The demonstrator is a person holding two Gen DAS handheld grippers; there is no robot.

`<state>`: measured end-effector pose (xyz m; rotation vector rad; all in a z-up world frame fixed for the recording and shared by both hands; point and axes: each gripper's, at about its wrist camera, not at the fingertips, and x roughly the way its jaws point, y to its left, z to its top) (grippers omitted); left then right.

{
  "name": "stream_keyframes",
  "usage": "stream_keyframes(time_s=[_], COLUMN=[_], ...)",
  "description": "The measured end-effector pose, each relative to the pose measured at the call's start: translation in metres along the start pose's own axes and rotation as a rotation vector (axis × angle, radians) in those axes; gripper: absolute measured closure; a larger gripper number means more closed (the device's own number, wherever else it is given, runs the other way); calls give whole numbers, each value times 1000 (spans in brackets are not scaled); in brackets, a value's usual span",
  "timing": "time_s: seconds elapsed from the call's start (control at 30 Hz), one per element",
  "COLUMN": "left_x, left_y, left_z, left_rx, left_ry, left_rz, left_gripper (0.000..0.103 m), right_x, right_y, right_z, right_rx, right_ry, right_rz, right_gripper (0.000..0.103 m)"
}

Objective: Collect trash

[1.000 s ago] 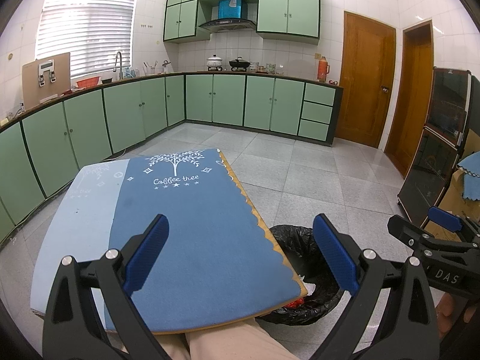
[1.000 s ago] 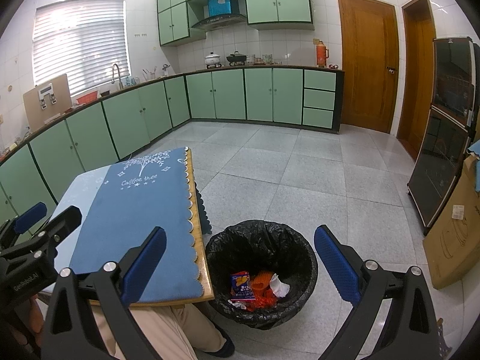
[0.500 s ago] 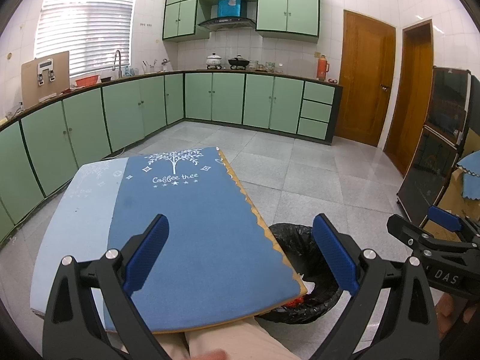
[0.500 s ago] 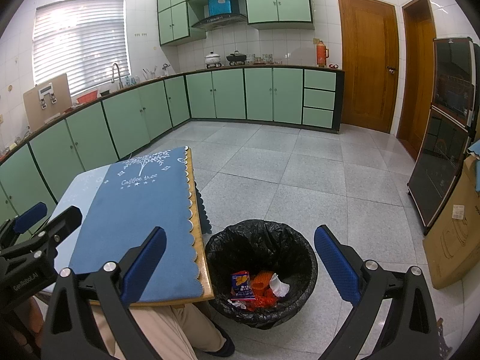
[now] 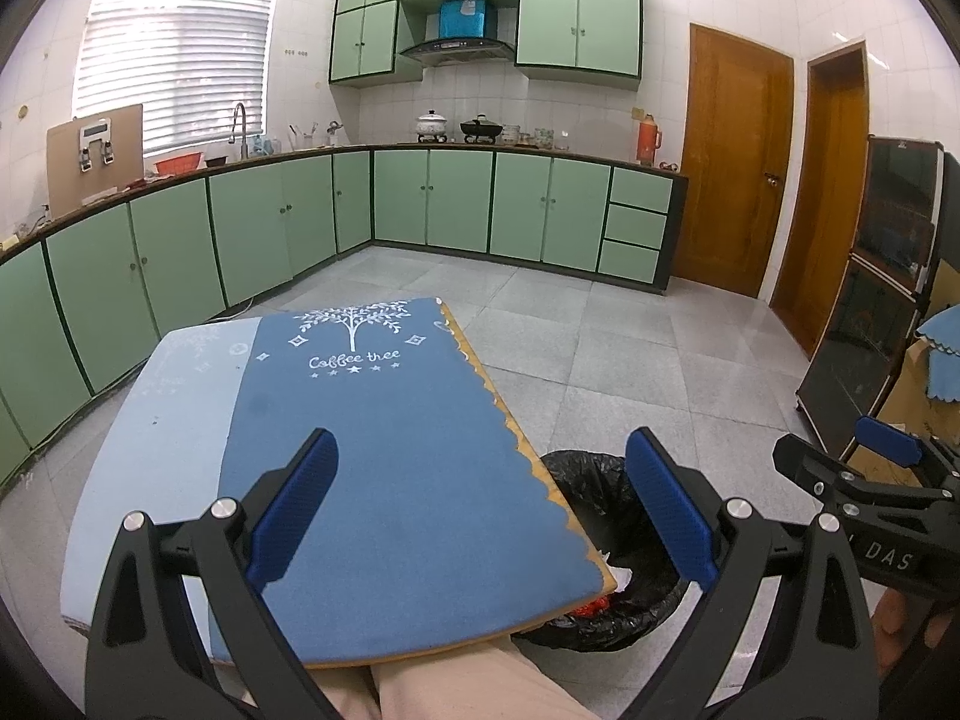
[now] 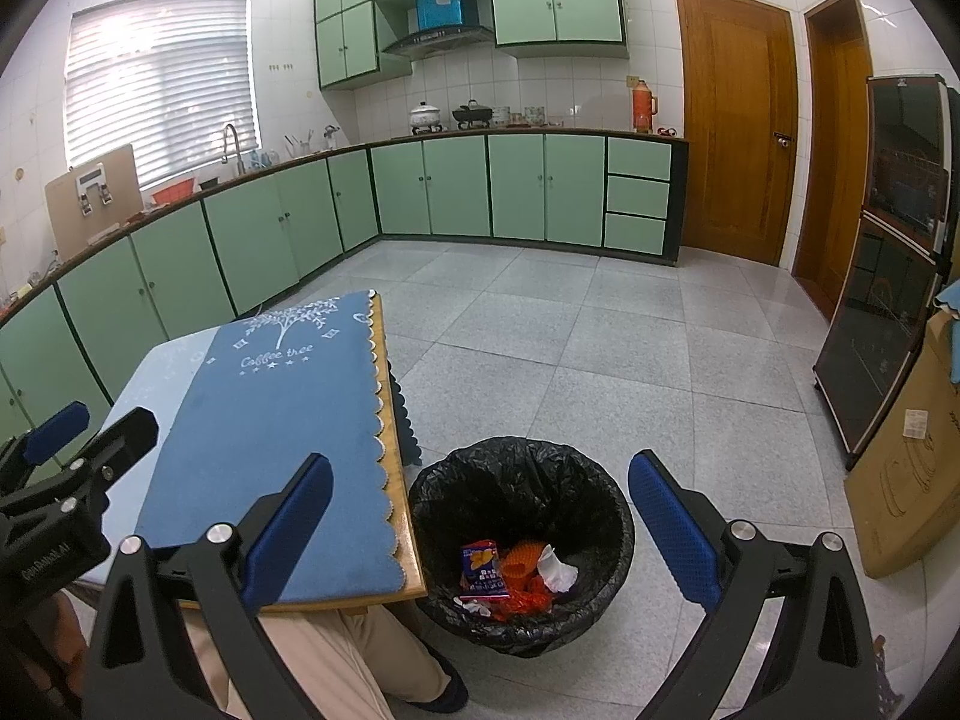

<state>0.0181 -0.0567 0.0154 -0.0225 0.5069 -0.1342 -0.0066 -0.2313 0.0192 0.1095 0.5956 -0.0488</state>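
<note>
Almost nothing is changing from a second ago: both tongs are staying wide apart and holding nothing. The left tongs (image 5: 480, 504) are hovering over the blue "Coffee tree" cloth (image 5: 384, 456) on the bench (image 5: 174, 396), which is showing no litter. The right tongs (image 6: 480, 519) are hanging above the black-lined bin (image 6: 522, 540) on the floor just beside the bench. Inside are lying a snack packet (image 6: 480, 567), orange netting (image 6: 521, 564) and crumpled tissue (image 6: 555, 567). Collection is looking finished.
</note>
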Motion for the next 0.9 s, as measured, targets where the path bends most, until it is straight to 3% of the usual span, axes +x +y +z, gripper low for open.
stream_keyframes(time_s=[0.9], left_x=[2], left_y=[-1], left_z=[3], left_rx=[-6], left_ry=[20], left_rz=[-2], left_gripper=[9], right_x=[3], right_y=[-4], right_z=[-7], right_rx=[-4], right_ry=[0], right_rz=[-5], right_gripper=[6])
